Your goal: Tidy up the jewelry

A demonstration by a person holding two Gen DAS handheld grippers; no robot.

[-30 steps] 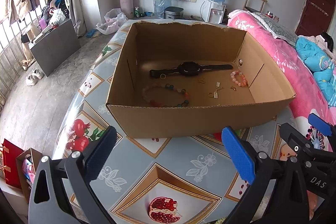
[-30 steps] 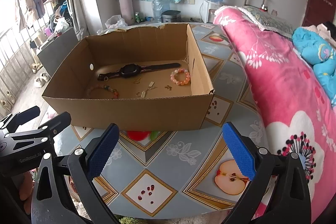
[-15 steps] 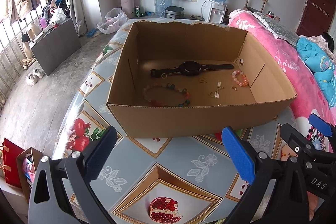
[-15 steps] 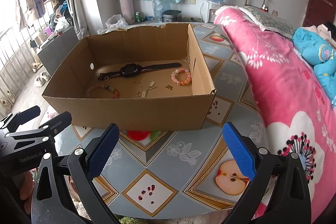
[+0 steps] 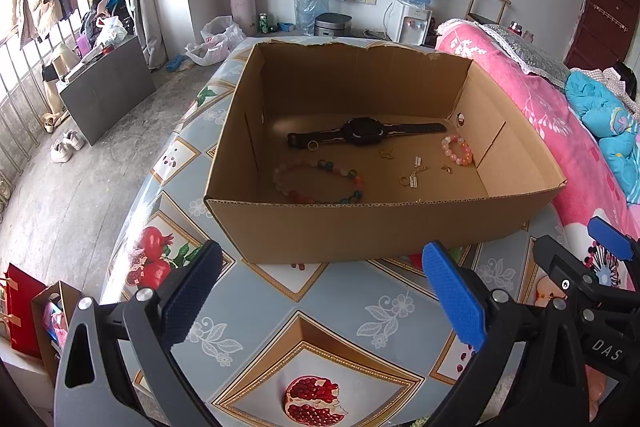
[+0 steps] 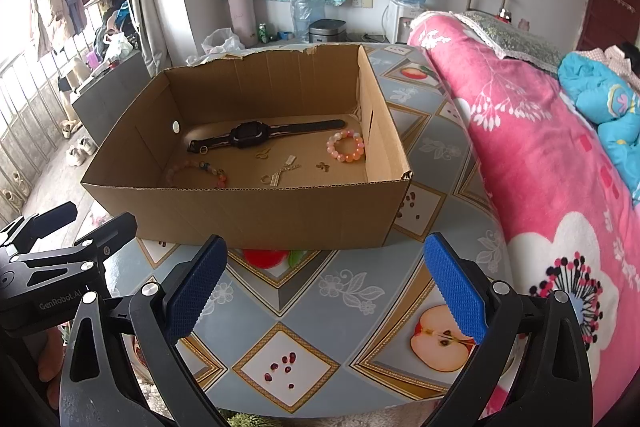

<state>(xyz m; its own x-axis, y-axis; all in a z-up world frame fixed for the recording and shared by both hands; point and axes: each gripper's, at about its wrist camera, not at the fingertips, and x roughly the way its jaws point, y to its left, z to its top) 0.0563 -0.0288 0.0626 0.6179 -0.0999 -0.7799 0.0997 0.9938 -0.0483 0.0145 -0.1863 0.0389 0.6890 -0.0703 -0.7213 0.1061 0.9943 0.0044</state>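
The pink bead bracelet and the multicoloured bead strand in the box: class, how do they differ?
The pink bead bracelet is a small tight ring of pink and orange beads near the box's right wall; the multicoloured bead strand is a longer, looser loop of mixed colours towards the left. Both lie flat on the cardboard box floor.

Both grippers, left (image 5: 320,295) and right (image 6: 326,287), have black frames, silver screws, and blue ribbed pads (image 6: 454,293).
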